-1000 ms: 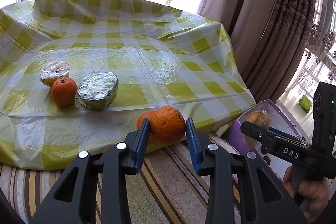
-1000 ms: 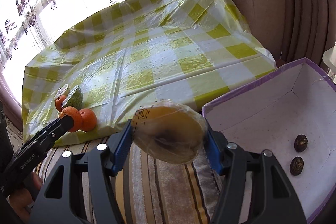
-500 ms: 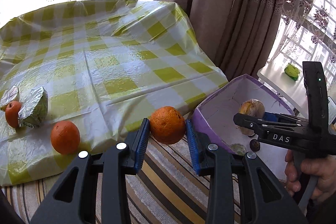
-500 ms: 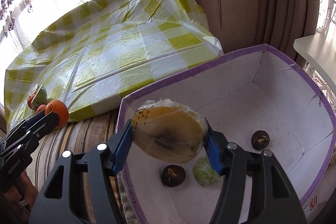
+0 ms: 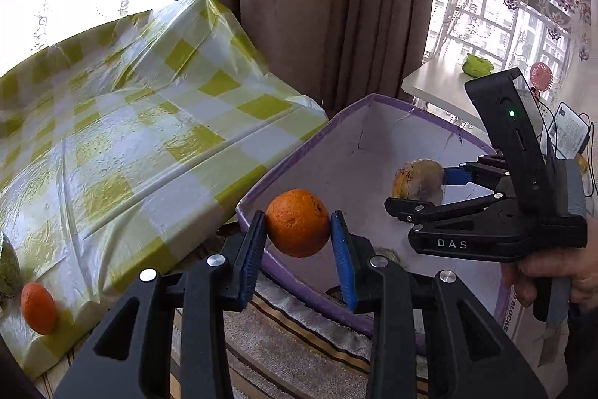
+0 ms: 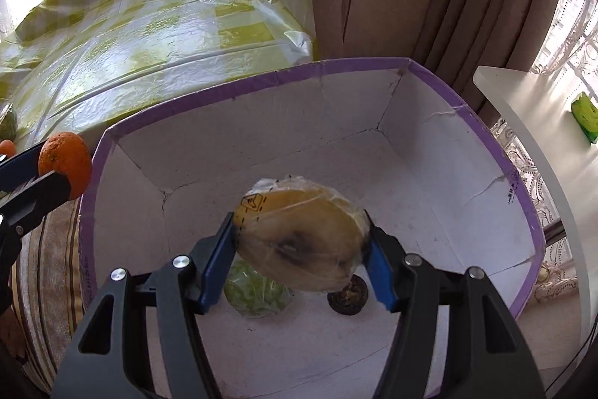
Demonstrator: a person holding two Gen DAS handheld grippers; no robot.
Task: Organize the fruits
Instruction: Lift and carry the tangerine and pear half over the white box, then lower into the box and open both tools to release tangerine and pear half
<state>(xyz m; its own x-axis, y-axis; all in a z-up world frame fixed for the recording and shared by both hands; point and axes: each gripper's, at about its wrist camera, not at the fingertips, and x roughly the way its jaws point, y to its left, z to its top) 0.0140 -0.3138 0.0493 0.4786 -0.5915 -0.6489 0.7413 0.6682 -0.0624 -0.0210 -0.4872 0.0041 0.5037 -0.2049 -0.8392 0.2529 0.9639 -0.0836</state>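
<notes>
- We hold the left gripper (image 5: 298, 242) closed on an orange (image 5: 298, 222), with one blue pad on each side of the fruit.
- This orange hangs just above the near rim of the purple-edged box (image 5: 351, 122), at its left side.
- Our right gripper (image 6: 302, 255) is clamped on a yellow cut fruit wrapped in plastic film (image 6: 299, 234); its cut face, with a dark spot, looks toward the camera.
- This wrapped fruit is inside the box opening, above the white floor and not touching it.
- On the floor of the box, under the right gripper, lie a green wrapped piece (image 6: 258, 292) and a small dark round fruit (image 6: 347, 294), near each other.
- In the left wrist view, a second orange (image 5: 37, 301) lies on the yellow checked cloth (image 5: 149, 122), well apart from the box.
- Beside it, at the picture edge, shows a part of a green fruit (image 5: 7, 268).
- Brown curtains (image 5: 336, 6) hang behind the box.
</notes>
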